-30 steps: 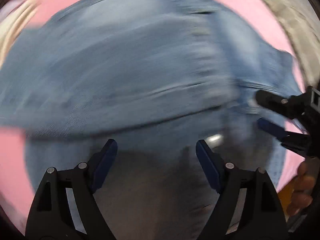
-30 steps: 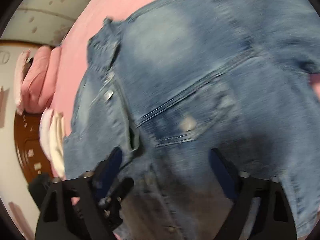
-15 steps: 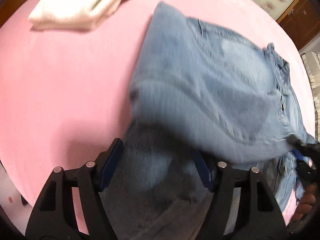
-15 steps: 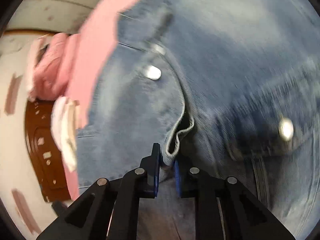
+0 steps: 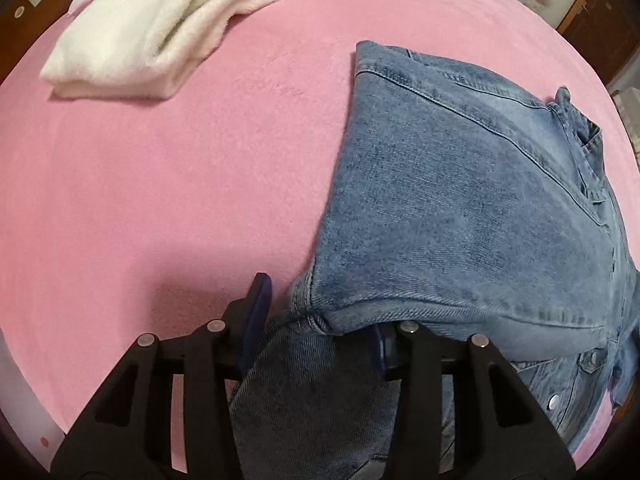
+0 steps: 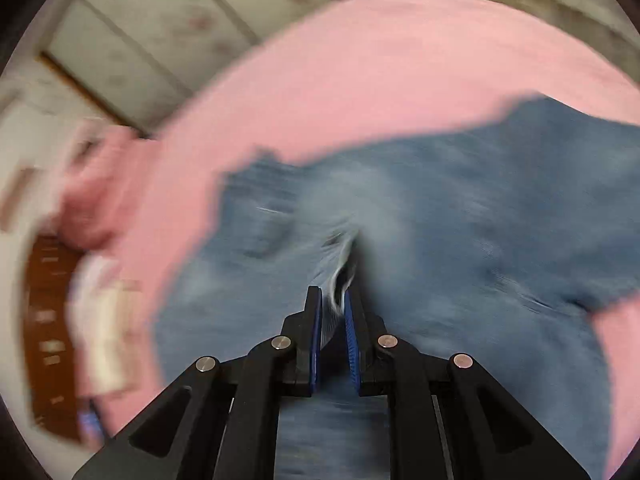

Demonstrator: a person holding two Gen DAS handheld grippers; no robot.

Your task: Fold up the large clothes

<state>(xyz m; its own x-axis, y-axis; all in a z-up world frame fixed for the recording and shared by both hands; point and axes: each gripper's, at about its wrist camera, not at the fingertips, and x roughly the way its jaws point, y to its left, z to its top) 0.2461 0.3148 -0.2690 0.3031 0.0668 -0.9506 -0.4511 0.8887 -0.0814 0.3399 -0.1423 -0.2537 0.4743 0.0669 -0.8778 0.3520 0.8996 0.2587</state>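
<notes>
Your left hand-held gripper (image 5: 316, 320) has narrowed around the denim jacket (image 5: 460, 200) hem, not visibly clamped; your right hand-held gripper (image 6: 333, 320) stays clenched on its placket, so the fold can proceed.

blue denim jacket (image 5: 460, 200) lies partly folded on the pink bed.

No text, label, brand or number can be read on anything ahead of either pair of jaws

we see faded blue denim jacket (image 5: 460, 208), silver snaps | plain pink fleece bedspread (image 5: 160, 184) | fluffy cream-white folded blanket (image 5: 160, 28) | our black grippers, blue pads (image 5: 260, 312)
</notes>
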